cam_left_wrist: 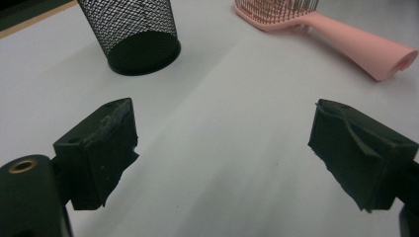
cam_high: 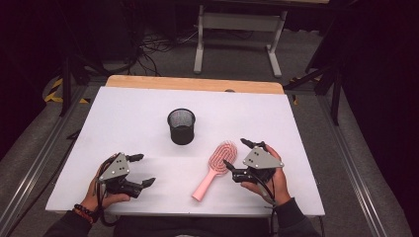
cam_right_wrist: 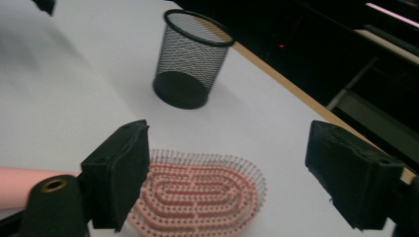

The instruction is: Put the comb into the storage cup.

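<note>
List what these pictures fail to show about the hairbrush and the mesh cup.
- Pink hairbrush: in the left gripper view the top edge cuts off its head; in the right gripper view a black jaw covers where handle meets head.
- Black mesh cup: its rim is cut off by the top edge in the left gripper view; its contents cannot be told in the high view.

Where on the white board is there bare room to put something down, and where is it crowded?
Bare patches: the board's far left, left of the mesh cup; the far right, right of the cup; and the near middle, between the left hand-held gripper and the pink brush. It is crowded at near right, where the right hand-held gripper, jaws open, sits beside the brush head.
</note>
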A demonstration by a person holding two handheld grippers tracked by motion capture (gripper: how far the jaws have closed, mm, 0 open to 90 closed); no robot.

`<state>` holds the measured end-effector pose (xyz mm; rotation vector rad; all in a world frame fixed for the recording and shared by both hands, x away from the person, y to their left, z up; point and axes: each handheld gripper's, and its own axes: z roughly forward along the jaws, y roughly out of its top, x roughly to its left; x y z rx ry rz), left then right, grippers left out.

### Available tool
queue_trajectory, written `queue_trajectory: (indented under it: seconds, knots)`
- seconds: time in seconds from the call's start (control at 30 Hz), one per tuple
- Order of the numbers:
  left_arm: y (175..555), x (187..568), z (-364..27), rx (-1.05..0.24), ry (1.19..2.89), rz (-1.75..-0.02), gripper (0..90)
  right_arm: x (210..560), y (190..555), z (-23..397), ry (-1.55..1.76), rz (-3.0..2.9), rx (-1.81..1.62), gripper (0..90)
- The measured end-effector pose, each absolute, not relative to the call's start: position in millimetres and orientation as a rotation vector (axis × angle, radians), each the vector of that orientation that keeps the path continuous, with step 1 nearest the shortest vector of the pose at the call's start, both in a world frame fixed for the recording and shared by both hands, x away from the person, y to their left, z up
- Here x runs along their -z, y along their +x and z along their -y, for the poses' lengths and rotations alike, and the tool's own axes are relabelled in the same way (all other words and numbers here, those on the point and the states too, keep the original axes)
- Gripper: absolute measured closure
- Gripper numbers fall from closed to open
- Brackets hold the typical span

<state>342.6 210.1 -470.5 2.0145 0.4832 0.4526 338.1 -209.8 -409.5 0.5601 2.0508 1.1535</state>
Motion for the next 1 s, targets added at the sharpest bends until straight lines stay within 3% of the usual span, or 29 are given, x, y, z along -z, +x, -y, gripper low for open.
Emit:
queue_trajectory:
  seconds: [0.2, 0.53, 0.63, 0.87, 1.0]
  knots:
    - [342, 469, -212, -0.465, 2.004, -0.519, 12.2, 418, 325, 228, 0.638, -1.914, -1.151, 9.4]
    - [351, 458, -196, -0.436, 2.053, -0.605, 14.9, 426, 315, 242, 0.661, -1.827, -1.131, 8.8]
    - [355, 458, -187, -0.468, 2.134, -0.678, 19.0, 428, 316, 243, 0.667, -1.827, -1.098, 9.0]
    - [365, 451, -171, -0.329, 2.179, -0.815, 19.1, 431, 319, 244, 0.672, -1.822, -1.043, 9.3]
    - [364, 445, -155, -0.3, 2.204, -0.802, 16.7, 432, 321, 246, 0.685, -1.821, -1.04, 9.3]
